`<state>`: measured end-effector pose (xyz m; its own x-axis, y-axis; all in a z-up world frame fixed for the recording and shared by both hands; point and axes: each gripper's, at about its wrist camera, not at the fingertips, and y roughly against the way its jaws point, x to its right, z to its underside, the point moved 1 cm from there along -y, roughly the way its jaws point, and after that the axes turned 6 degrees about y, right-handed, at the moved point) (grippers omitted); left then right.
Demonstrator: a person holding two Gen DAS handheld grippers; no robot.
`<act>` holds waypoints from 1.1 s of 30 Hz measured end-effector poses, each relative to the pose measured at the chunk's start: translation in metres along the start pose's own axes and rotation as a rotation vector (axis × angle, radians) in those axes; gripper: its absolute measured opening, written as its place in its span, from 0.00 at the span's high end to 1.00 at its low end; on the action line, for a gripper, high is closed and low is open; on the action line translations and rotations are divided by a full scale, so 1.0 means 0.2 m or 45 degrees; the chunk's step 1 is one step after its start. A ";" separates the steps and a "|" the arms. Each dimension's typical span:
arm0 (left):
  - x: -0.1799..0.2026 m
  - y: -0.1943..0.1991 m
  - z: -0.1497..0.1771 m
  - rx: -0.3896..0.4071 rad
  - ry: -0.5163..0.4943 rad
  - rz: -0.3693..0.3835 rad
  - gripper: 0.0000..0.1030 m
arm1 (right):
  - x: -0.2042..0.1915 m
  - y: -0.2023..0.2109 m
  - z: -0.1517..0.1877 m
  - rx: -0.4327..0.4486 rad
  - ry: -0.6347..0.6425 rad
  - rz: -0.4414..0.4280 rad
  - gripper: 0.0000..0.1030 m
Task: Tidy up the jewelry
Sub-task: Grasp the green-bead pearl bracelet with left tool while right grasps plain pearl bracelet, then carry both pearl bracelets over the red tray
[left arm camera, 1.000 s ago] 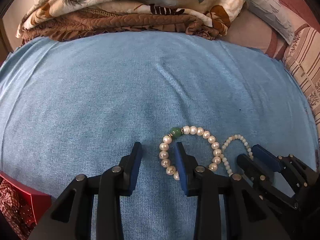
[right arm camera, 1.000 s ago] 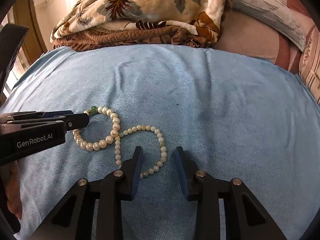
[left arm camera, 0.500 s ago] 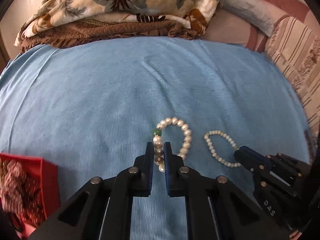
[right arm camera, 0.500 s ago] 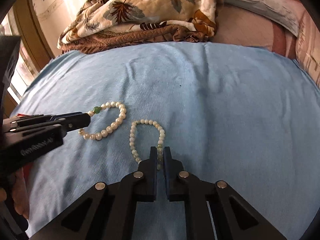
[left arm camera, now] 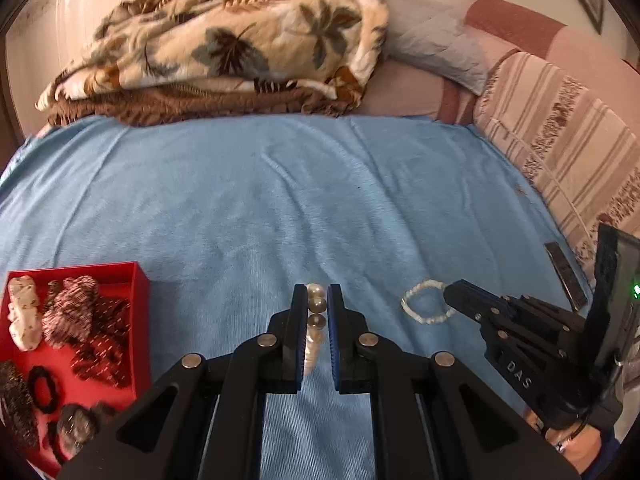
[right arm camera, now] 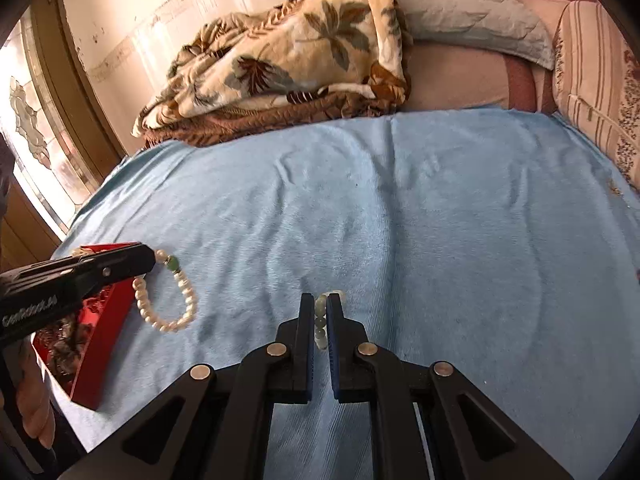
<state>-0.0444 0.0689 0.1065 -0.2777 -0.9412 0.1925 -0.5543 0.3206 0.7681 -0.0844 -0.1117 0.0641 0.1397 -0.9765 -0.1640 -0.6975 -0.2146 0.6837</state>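
The left tool [left arm camera: 318, 308] pinches the large-pearl bracelet [right arm camera: 168, 300]; the right tool [right arm camera: 320, 312] pinches the small-bead bracelet [left arm camera: 424, 304]. Both strands hang clear above the blue bed cover [left arm camera: 280, 200]. Handling: each strand is probably light, limp and smooth-beaded, so grip across the beads, not the cord. The left wrist view shows the red tray [left arm camera: 140, 280] contents; the right wrist view shows the green bead [right arm camera: 173, 265], which the left tool hides from its own camera

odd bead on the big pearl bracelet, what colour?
Green, one bead among white pearls on the bracelet; clearest in the right wrist view.
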 end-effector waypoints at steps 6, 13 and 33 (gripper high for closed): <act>0.00 0.18 0.08 0.040 0.008 0.042 0.91 | -0.08 0.13 0.05 0.032 0.007 -0.023 0.93; -0.06 0.32 0.17 0.084 0.022 -0.014 0.91 | -0.21 0.20 0.10 0.013 0.064 -0.009 0.93; -0.29 0.55 0.28 0.257 0.035 -0.264 0.91 | -0.46 0.24 0.19 -0.039 0.196 0.063 0.93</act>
<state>-0.1329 0.1639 0.1464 -0.1224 -0.9905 0.0629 -0.7425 0.1334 0.6564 -0.1575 -0.0317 0.0855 0.2130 -0.9769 -0.0202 -0.6850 -0.1640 0.7098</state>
